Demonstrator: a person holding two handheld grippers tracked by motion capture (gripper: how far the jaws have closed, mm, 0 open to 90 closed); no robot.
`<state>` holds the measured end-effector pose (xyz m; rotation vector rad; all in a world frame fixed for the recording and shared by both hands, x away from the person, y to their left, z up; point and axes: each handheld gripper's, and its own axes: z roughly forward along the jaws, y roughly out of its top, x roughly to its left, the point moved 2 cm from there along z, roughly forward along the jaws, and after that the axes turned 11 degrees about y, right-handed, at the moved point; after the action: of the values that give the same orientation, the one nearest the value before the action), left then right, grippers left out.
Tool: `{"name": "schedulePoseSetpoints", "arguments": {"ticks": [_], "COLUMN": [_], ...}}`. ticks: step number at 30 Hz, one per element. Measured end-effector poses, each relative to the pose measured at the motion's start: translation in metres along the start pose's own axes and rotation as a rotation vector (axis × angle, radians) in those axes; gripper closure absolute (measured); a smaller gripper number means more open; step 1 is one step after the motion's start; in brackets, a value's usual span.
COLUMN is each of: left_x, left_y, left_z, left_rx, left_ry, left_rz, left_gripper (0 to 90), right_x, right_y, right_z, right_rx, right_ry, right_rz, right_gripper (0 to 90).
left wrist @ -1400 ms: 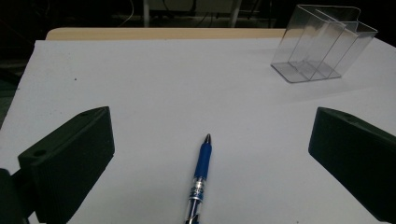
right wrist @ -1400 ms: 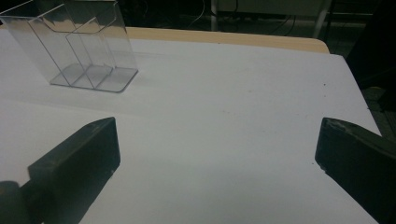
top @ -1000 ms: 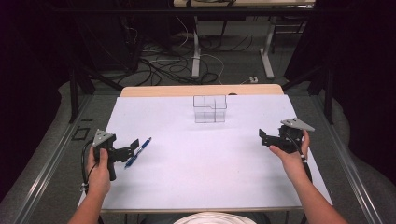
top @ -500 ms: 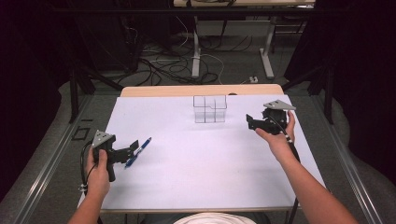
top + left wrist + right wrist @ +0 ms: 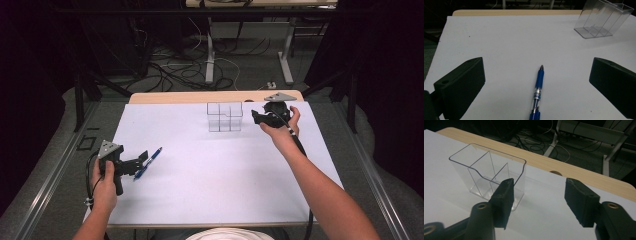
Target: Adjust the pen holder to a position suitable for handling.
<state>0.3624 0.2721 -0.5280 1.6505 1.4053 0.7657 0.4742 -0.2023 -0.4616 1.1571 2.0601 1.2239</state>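
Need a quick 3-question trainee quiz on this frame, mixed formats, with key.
1. True or false: the blue pen lies inside the clear organizer.
2. Which gripper is nearest the organizer? A) left gripper B) right gripper
3. Fill in: in the left gripper view, the pen lies on the white table cover between two open ____.

Key: 1. False, it lies flat on the cover, apart from the organizer. 2. B. 3. jaws.
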Motion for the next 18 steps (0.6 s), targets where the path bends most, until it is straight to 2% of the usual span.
{"name": "schedulePoseSetpoints", "arguments": {"ticks": [3, 7, 9, 18], "left_x": [0.0, 0.001, 0.002, 0.003], "left_y": [0.0, -0.001, -0.001, -0.002], "left_z": [0.0, 0.0, 0.0, 0.0], "left_rx": [0.001, 0.008, 0.009, 0.009], "left_ry": [0.002, 0.002, 0.001, 0.0], "left_rz": [-0.002, 0.004, 0.005, -0.002], "left_gripper": [0.3, 0.3, 0.3, 0.3], "right_x": [0.001, 0.003, 0.003, -0.001], "right_y": [0.005, 0.008, 0.009, 0.009], "right_z": [0.012, 0.026, 0.032, 0.051], "right_rx": [0.008, 0.005, -0.007, 0.003], "right_ry": [-0.008, 0.017, 0.017, 0.001], "right_rz": [-0.035, -0.001, 0.001, 0.036], "right_gripper": [44.8, 50.0, 51.2, 53.2]}}
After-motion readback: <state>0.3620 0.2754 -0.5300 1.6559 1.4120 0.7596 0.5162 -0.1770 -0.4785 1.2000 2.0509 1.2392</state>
